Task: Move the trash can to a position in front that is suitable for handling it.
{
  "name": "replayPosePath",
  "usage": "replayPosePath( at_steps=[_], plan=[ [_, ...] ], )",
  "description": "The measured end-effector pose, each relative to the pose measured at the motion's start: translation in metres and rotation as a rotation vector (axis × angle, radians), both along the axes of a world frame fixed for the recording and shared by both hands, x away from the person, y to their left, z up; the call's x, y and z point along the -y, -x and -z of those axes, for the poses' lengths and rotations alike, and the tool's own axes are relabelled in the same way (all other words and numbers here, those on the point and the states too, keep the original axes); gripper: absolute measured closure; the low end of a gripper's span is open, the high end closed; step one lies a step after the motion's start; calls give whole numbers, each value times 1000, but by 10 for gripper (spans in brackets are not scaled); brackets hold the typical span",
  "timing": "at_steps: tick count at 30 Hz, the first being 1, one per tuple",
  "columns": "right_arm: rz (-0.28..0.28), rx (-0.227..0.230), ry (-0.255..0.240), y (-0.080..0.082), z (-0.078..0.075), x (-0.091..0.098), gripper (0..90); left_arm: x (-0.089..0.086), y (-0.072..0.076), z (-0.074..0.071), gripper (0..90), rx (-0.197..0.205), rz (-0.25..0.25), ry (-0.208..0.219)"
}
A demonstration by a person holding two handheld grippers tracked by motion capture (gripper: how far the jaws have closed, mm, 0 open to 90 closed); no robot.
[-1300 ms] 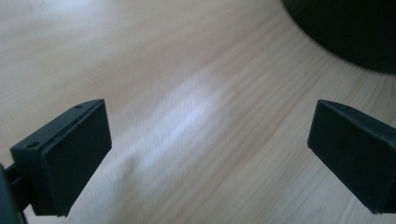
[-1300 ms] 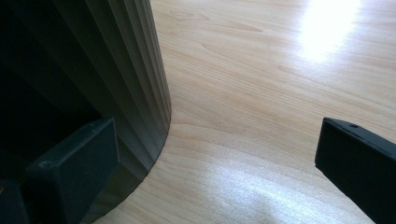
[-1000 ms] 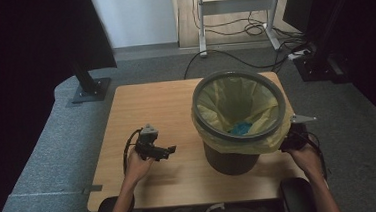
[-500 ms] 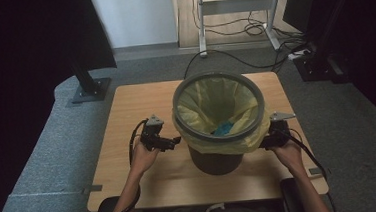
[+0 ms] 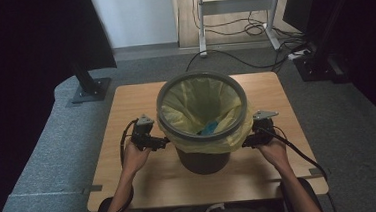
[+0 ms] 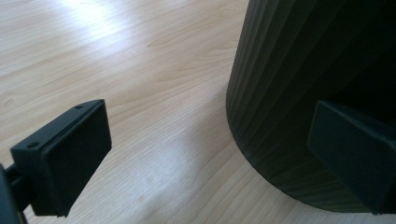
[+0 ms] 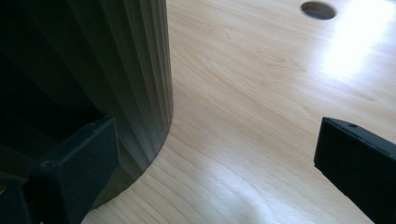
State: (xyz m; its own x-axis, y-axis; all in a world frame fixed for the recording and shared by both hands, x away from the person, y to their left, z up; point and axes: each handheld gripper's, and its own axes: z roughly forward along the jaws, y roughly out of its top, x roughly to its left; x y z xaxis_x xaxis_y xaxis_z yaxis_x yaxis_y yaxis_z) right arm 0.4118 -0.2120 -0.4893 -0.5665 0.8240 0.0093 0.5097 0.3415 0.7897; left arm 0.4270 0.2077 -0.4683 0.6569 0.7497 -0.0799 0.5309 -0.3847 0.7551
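Pale wood-grain tabletop (image 5: 126, 105) carries a dark grey ribbed plastic waste bin (image 5: 204, 157), which stands near its front-middle, between the two hands. Its round rim holds a crinkled yellow plastic liner bag (image 5: 195, 98) folded over the outside, and a small blue scrap (image 5: 208, 129) lies inside the bag. Left claw (image 5: 164, 143) sits just beside the bin's left wall; in the left gripper view its jaws stand wide apart, one over bare wood, the other before the ribbed wall. Right claw (image 5: 244, 143) sits just beside the bin's right wall, its jaws likewise spread, gripping nothing. Whether either jaw touches the wall cannot be told.
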Motion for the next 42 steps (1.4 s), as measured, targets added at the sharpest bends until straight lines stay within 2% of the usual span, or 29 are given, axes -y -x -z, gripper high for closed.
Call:
replayPosePath(
  at_steps=[5, 8, 13, 17, 21, 22, 24, 27, 31, 34, 42],
  plan=[
    [-7, 18, 13, -2, -1, -13, 11, -11, 3, 2, 0, -3, -22, 18],
    [-6, 1, -6, -4, 1, -13, 9, -11, 3, 3, 0, -1, -21, 15],
    [-18, 13, 4, -3, 0, -12, 1, -11, 3, 3, 0, 9, -17, 2],
    [-25, 25, 3, -1, -3, -10, 0, -14, 6, 1, 0, 15, -12, 11],
    [-24, 41, 51, 1, -6, -5, 0, -21, 9, 1, 0, 24, -15, 2],
    [-27, 43, 80, 2, -8, -1, 0, -22, 10, 1, 0, 25, -17, 2],
    [-28, 47, 88, 3, -9, 1, 0, -27, 12, 2, 0, 25, -22, -6],
    [-15, 48, 63, 6, -10, 11, 0, -36, 14, 6, 0, 5, -36, -13],
    [21, 34, 69, 10, -8, 29, 0, -47, 17, 16, 0, -25, -47, -21],
    [55, 20, 71, 14, -3, 46, 0, -54, 20, 23, 0, -34, -58, -25],
    [102, -13, 60, 22, 10, 67, 0, -66, 27, 40, 0, -46, -64, -30]
  ],
)
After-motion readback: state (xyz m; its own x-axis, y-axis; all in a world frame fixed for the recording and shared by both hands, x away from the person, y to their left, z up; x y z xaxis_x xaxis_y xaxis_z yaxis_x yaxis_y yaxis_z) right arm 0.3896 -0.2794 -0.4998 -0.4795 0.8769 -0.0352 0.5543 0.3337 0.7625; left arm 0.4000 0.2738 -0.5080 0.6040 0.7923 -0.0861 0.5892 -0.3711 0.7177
